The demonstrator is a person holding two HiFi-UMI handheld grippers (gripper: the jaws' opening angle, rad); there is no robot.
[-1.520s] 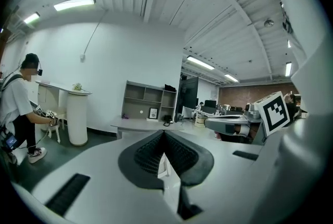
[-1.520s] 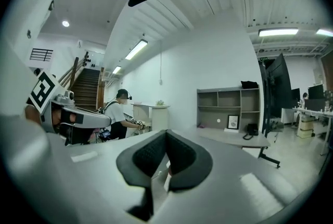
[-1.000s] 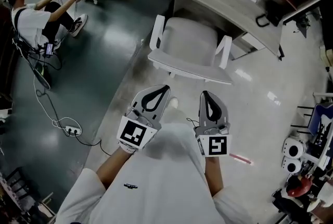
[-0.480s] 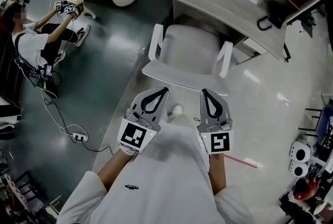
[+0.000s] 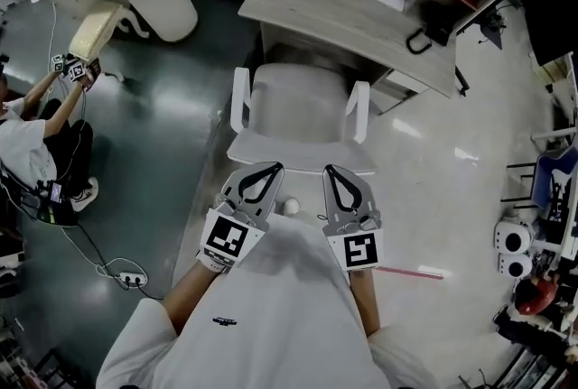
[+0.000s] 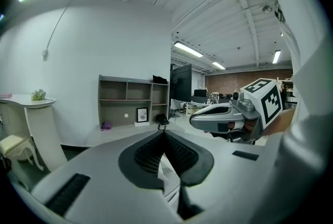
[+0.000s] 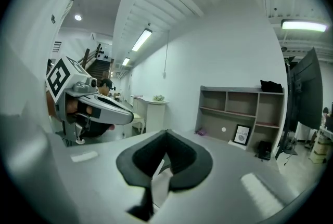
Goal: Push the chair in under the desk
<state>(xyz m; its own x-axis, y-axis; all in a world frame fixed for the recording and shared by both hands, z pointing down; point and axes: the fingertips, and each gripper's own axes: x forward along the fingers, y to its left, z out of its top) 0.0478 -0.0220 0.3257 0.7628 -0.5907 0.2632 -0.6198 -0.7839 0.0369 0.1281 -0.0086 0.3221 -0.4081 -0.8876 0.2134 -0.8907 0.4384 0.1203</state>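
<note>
Both the left gripper [image 5: 274, 169] and right gripper [image 5: 330, 170] have fingers [image 6: 143, 158] pinched together, empty, just behind the chair [image 5: 301, 107] backrest [image 5: 298, 158]. The chair's front sits at the bench's [image 5: 343, 13] near edge. I'd push both sides evenly so it goes in straight.

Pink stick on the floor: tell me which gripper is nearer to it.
Right. The right gripper sits just left of the pink stick in the head view; the left gripper is farther left, beyond the right one.
</note>
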